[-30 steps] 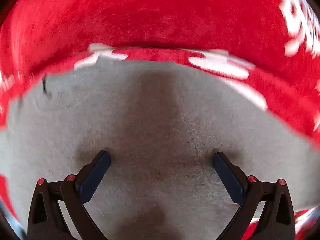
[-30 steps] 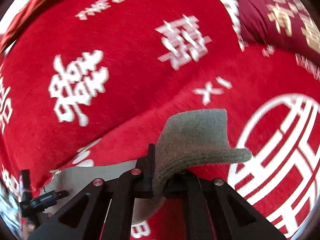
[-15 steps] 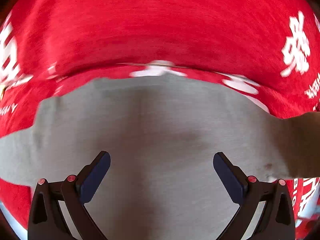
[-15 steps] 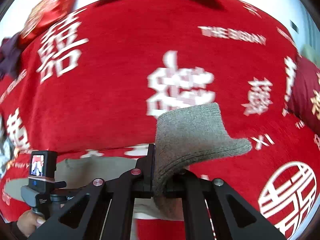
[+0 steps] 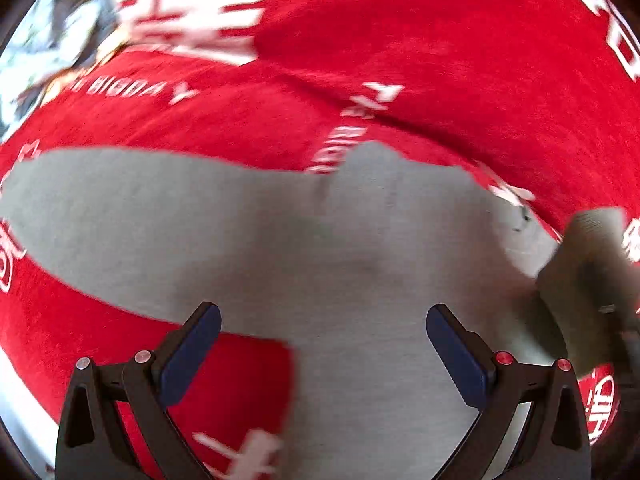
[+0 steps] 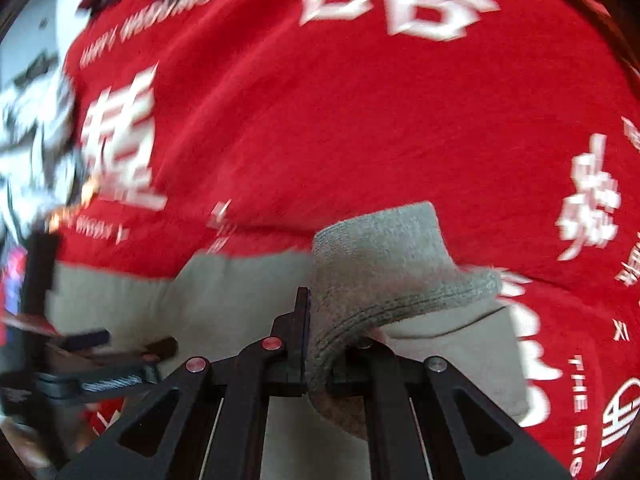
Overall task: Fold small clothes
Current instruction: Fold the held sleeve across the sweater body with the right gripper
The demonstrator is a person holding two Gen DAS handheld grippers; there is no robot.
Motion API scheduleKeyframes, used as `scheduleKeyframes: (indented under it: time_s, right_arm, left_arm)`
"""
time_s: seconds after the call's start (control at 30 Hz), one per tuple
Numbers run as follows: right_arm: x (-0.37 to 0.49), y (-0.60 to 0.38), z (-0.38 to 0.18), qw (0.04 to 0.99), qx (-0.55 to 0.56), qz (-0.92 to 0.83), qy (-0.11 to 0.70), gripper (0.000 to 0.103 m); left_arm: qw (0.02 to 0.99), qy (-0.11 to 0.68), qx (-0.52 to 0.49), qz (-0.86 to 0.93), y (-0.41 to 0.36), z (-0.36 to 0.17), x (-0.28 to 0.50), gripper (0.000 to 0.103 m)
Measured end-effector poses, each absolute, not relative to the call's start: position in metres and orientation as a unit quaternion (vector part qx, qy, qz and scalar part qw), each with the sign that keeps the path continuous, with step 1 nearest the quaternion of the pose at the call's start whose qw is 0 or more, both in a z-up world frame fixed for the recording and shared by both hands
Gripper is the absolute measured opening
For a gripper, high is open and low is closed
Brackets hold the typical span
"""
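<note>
Right tongs (image 6: 310,336) clamped on grey garment (image 6: 384,264) at lower centre. Left tongs (image 5: 322,336) spread wide, empty, above grey cloth on red cover (image 5: 440,60).

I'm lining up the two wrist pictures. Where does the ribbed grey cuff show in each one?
Left wrist view: the ribbed grey cuff sits at the far right edge, blurred, above the garment's flat grey body.
Right wrist view: the cuff stands at centre, clamped in the shut right tool and flaring up and to the right.
Shared landmark: the red cloth with white characters under the garment.
</note>
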State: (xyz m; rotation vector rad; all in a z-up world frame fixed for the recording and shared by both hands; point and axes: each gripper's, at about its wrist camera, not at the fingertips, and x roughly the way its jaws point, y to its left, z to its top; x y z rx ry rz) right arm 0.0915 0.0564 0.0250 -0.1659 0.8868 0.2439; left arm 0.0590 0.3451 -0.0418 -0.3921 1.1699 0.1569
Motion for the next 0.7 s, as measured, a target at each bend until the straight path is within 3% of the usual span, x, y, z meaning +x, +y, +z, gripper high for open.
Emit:
scheduleKeyframes:
  time_s: [0.27, 0.33, 0.4, 0.47, 0.7]
  right_arm:
    - [0.102, 0.116, -0.060, 0.848, -0.127, 0.115, 0.501, 0.008]
    - [0.101, 0.125, -0.063, 0.840, -0.139, 0.134, 0.507, 0.016]
    - [0.096, 0.130, -0.057, 0.829, -0.130, 0.178, 0.513, 0.051]
    - [0.089, 0.124, -0.043, 0.835, -0.111, 0.201, 0.500, 0.067]
    - [0.087, 0.029, 0.009, 0.858, -0.033, 0.207, 0.469, 0.074]
  left_arm:
    - [0.803, 0.546, -0.225, 0.082, 0.384, -0.052, 0.032, 0.103]
    - [0.802, 0.543, -0.234, 0.083, 0.387, -0.052, 0.028, 0.103]
    - [0.801, 0.540, -0.243, 0.087, 0.389, -0.051, 0.026, 0.103]
    - [0.800, 0.539, -0.246, 0.089, 0.386, -0.048, 0.025, 0.103]
    - [0.815, 0.539, -0.203, 0.059, 0.334, -0.033, 0.034, 0.103]
